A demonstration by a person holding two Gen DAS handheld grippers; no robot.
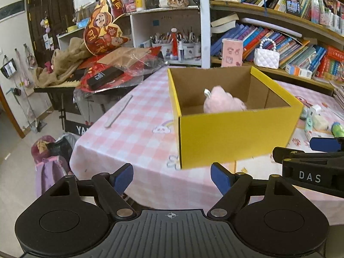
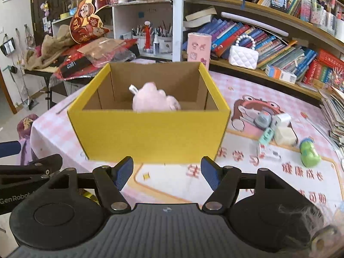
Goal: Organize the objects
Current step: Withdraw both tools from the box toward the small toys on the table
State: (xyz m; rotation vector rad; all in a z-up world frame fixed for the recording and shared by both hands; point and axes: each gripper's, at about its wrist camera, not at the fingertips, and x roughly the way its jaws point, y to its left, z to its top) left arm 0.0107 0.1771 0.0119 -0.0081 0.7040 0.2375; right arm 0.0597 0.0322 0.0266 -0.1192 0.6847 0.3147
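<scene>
A yellow cardboard box (image 1: 232, 137) (image 2: 150, 131) stands open on the pink checked tablecloth. A pink plush toy (image 1: 223, 102) (image 2: 154, 100) lies inside it. My left gripper (image 1: 172, 177) is open and empty, low in front of the box's left corner. My right gripper (image 2: 166, 172) is open and empty, just in front of the box's near wall; it also shows at the right of the left wrist view (image 1: 309, 167). Right of the box lie a green bottle (image 2: 309, 152), a white block (image 2: 283, 135), a small teal pack (image 2: 265, 136) and a grey round item (image 2: 262, 119).
A grey strip (image 1: 118, 111) lies on the cloth left of the box. A cluttered side stand with red bags (image 1: 111, 73) is at the far left. Bookshelves (image 2: 268, 43) run behind the table. A stack of books (image 2: 335, 116) sits at the right edge.
</scene>
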